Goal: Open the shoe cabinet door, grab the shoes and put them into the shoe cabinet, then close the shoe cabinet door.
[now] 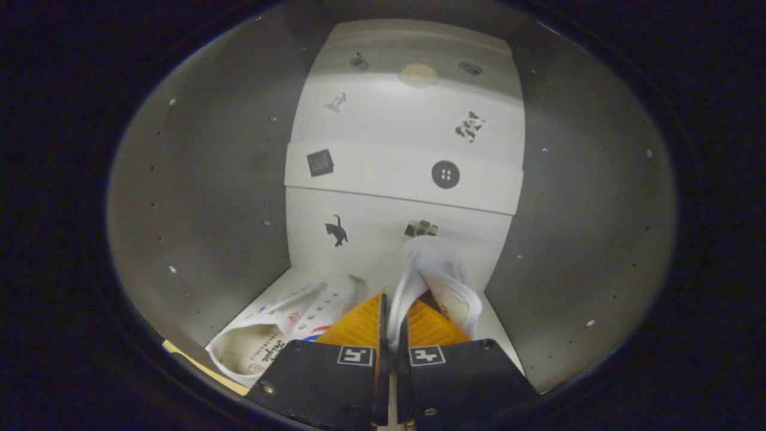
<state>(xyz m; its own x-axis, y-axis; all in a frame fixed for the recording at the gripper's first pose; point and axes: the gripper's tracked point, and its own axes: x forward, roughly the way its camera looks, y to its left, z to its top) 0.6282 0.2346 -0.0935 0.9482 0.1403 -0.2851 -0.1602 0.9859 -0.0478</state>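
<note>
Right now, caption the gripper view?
Gripper shut on second shoe inside cabinet, beside first shoe.

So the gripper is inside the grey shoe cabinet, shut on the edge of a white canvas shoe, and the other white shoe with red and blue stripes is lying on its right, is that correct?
Not quite. The gripper view shows the other white shoe with red and blue stripes lying to the left of the fingers, not the right. The rest holds: the gripper is inside the grey shoe cabinet, shut on the edge of the white canvas shoe.
</note>
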